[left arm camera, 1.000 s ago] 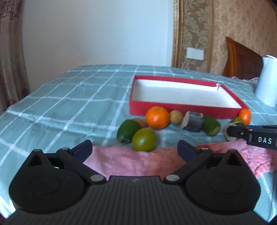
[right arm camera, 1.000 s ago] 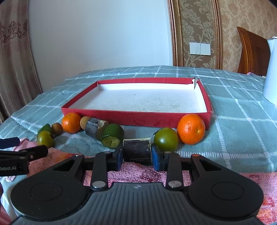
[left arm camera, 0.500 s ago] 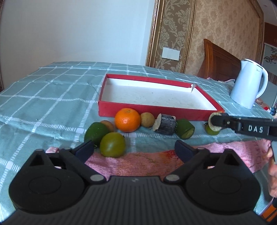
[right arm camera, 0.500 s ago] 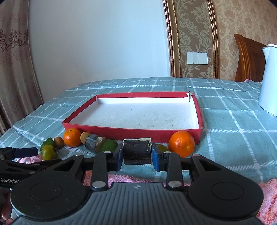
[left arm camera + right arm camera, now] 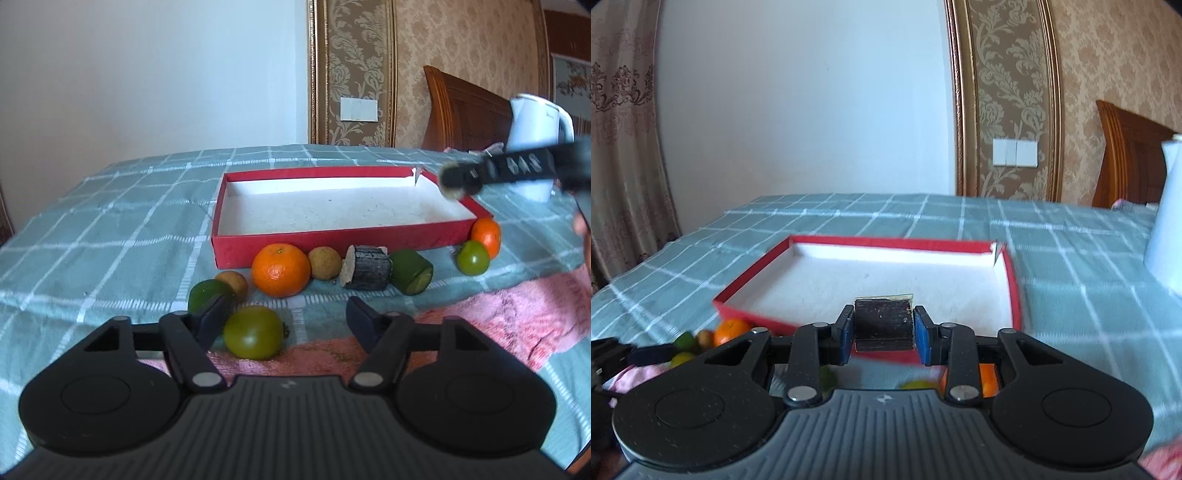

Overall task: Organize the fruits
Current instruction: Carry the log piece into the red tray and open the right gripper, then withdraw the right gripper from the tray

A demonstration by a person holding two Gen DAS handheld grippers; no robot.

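Right gripper (image 5: 882, 328) clamps dark sugarcane piece (image 5: 882, 323) above red tray (image 5: 1008, 266) on checked teal cloth (image 5: 1071, 258).

The only lettering in either view stands on the right gripper (image 5: 460, 181), seen from the left wrist camera as a black bar crossing the upper right. White capitals run along the side of its finger (image 5: 517, 168); motion blur smears them, and they appear to read "DAS", though the first letter is uncertain. Small embossed marks sit on both gripper bodies nearest the cameras, too small to read. The right wrist view shows no legible text.
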